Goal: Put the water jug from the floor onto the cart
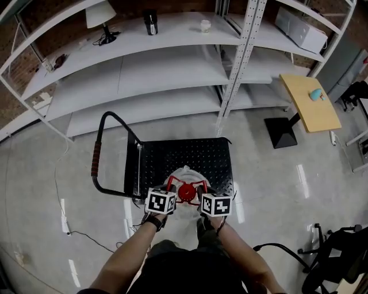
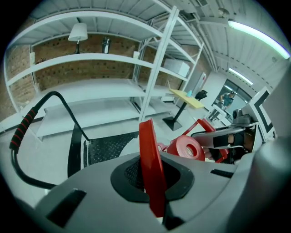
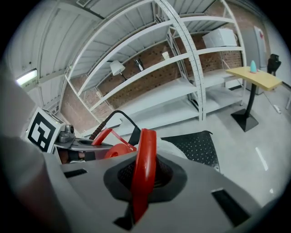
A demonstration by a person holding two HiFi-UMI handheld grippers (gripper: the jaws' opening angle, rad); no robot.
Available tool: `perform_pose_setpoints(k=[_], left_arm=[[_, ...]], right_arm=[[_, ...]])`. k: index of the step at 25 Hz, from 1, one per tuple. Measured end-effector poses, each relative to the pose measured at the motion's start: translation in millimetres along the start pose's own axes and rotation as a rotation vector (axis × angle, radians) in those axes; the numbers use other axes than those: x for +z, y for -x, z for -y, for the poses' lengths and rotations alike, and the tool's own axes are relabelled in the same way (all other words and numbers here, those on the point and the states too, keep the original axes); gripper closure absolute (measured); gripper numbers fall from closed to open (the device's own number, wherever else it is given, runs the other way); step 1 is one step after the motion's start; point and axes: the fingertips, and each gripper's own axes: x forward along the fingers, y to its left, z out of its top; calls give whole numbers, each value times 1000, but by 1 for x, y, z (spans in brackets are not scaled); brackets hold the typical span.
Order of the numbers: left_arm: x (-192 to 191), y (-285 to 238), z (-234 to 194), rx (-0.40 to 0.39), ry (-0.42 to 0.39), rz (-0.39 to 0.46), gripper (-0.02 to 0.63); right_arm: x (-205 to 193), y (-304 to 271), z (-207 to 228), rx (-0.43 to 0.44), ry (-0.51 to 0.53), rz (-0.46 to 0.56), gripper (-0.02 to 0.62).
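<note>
The water jug (image 1: 185,173), pale with a red cap (image 1: 187,193) and red carry handles, hangs between my two grippers over the near edge of the black cart (image 1: 190,156). My left gripper (image 1: 170,186) is shut on the jug's left red handle (image 2: 151,164), which runs up between its jaws. On the other side, my right gripper (image 1: 203,188) is shut on the right red handle (image 3: 143,169). Each gripper view shows the cap (image 2: 188,148) (image 3: 119,150) and the other gripper beside it. The cart's push bar (image 1: 96,156), with a red grip, stands at the left.
White metal shelving (image 1: 172,63) fills the back, with a lamp (image 1: 100,17) and small items on it. A wooden side table (image 1: 310,100) stands at the right and a black chair (image 1: 333,258) at the lower right. A cable (image 1: 63,221) lies on the floor at the left.
</note>
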Motion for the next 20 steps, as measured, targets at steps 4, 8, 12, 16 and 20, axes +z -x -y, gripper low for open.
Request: perform_pose_setpoints(k=[4, 8, 12, 16, 20], left_arm=[[40, -39, -25, 30, 81, -3, 603], [58, -77, -55, 4, 115, -18, 603], [66, -134, -91, -24, 110, -16, 603], [63, -200, -114, -45, 91, -24, 603], [48, -249, -148, -48, 93, -25, 603]], right_arm=[[47, -45, 26, 32, 45, -50, 594], [69, -92, 43, 9, 52, -73, 594], [76, -153, 70, -11, 60, -57, 594], [64, -211, 110, -36, 47, -58, 594], [45, -268, 132, -39, 31, -58, 594]])
